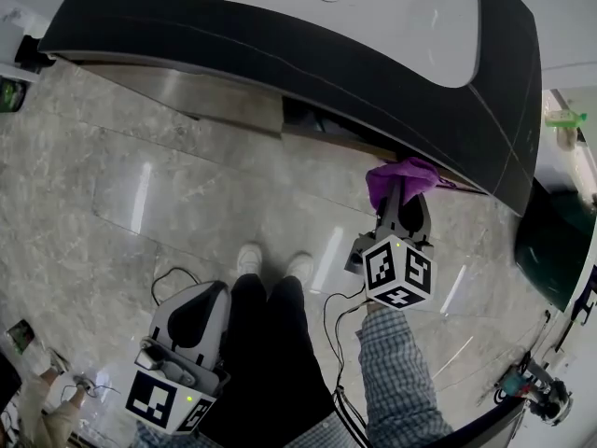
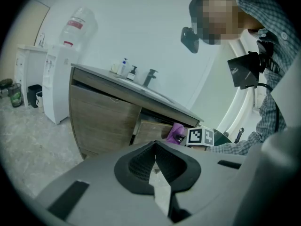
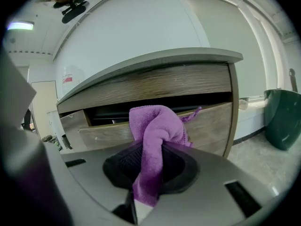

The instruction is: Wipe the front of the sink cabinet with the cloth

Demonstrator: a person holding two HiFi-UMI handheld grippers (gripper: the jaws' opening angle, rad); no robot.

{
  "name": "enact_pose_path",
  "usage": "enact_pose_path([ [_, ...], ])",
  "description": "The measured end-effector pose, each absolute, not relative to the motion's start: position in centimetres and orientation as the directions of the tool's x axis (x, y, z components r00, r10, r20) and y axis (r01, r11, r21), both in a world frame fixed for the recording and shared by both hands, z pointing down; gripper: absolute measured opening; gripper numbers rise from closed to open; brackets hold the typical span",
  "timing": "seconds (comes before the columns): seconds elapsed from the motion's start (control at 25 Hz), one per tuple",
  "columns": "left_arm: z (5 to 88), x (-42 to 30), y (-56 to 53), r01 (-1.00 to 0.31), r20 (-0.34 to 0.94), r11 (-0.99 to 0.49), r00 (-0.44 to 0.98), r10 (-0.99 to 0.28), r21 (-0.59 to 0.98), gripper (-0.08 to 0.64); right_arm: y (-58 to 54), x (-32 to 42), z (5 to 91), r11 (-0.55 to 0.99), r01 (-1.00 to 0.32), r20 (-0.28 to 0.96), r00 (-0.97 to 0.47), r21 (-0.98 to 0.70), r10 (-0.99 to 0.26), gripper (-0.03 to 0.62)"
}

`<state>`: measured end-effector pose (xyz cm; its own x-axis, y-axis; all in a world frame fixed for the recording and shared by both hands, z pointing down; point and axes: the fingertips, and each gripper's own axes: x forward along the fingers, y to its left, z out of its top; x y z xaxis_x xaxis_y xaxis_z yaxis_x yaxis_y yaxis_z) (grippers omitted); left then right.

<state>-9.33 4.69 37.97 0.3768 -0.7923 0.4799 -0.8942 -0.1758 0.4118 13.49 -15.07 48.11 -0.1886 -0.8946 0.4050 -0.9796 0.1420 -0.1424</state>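
The sink cabinet (image 1: pixel 215 96) has a wood-grain front under a dark counter rim. A purple cloth (image 1: pixel 403 177) is bunched against the right drawer front (image 3: pixel 207 126), and my right gripper (image 1: pixel 403 205) is shut on it. In the right gripper view the cloth (image 3: pixel 157 140) rises from between the jaws and touches the drawer's upper edge, below a dark gap. My left gripper (image 1: pixel 199 314) hangs low beside the person's leg, shut with nothing in it. From the left gripper (image 2: pixel 155 163) view, the cabinet (image 2: pixel 103 117) and the cloth (image 2: pixel 178 132) lie ahead.
A dark green bin (image 3: pixel 282 119) stands on the floor right of the cabinet. A white water dispenser (image 2: pixel 59 79) stands to its left. Soap bottles (image 2: pixel 124 68) and a tap (image 2: pixel 149 76) sit on the counter. Cables (image 1: pixel 336 325) trail by the person's shoes (image 1: pixel 270 261).
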Motion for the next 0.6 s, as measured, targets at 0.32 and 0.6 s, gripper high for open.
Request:
enact_pose_path([
  [0.32, 38.4, -11.3, 5.4, -0.899, 0.481, -0.132, 0.342, -0.807, 0.417, 0.011, -14.6, 8.5, 48.2, 0.247, -0.962, 0.403, -0.274, -0.12, -0.873, 0.077],
  [0.6, 38.7, -12.7, 6.1, -0.903, 0.482, -0.094, 0.308, -0.82, 0.419, 0.011, -14.0, 3.9, 48.2, 0.356, -0.929, 0.397, -0.365, -0.099, -0.842, 0.077],
])
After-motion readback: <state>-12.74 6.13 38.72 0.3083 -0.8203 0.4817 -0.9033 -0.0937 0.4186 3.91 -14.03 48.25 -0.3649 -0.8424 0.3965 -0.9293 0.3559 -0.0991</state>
